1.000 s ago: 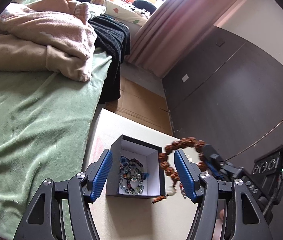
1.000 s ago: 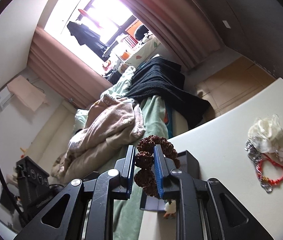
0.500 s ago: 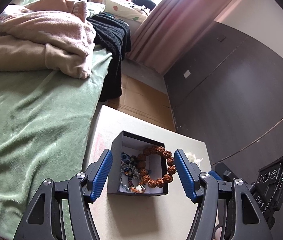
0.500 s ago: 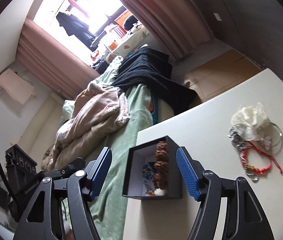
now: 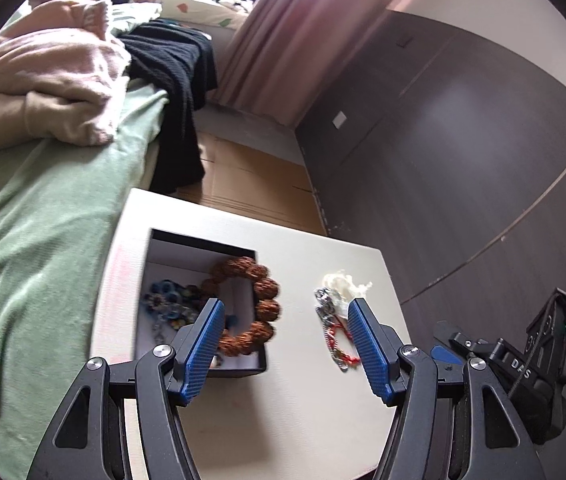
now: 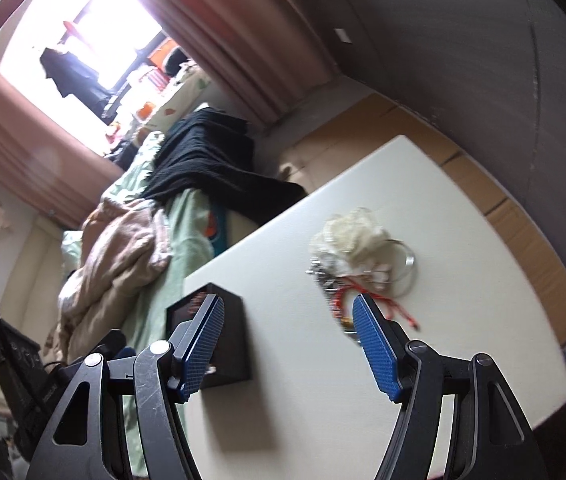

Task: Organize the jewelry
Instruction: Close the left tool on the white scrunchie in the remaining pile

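daylight from blown-out window (image 6: 63, 36); motion blur throughout; fisheye bending, dark vignette at edges.

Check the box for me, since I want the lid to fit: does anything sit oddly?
Yes. The brown bead bracelet leans on the box wall, its top about at the rim, not flat like the blue beads.

The white desk (image 5: 315, 408) is carrying a dark box (image 5: 199, 312) beneath the left jaw and loose jewelry (image 5: 337, 320) beside the right.
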{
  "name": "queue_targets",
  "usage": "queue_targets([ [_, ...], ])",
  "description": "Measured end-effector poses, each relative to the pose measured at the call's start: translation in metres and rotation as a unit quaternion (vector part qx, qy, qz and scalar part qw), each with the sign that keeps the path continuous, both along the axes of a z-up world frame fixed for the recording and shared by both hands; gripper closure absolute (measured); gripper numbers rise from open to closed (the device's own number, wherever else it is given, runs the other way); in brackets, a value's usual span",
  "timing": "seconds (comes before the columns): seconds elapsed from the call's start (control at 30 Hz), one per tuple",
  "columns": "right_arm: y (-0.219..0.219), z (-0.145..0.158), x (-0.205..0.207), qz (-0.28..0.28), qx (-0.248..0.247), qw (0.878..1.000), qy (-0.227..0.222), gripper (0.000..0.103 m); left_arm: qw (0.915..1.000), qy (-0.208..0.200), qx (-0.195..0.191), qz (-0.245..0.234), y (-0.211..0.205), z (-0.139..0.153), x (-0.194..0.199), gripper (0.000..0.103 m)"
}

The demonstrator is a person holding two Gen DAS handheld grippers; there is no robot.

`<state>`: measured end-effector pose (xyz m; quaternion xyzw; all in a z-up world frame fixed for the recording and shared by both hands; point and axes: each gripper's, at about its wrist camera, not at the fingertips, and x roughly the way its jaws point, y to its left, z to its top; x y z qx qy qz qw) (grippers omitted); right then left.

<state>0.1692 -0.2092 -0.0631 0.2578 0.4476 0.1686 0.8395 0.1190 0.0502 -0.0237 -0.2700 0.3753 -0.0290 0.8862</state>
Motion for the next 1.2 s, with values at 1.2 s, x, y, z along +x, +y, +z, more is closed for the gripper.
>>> queue_targets([
  [1.2,-0.118,-0.037,0.045,-0.089,0.021,0.989,0.115,0.036,0.9574,0.188,0.198,-0.093,-0.132,-0.090,0.137,0.066],
])
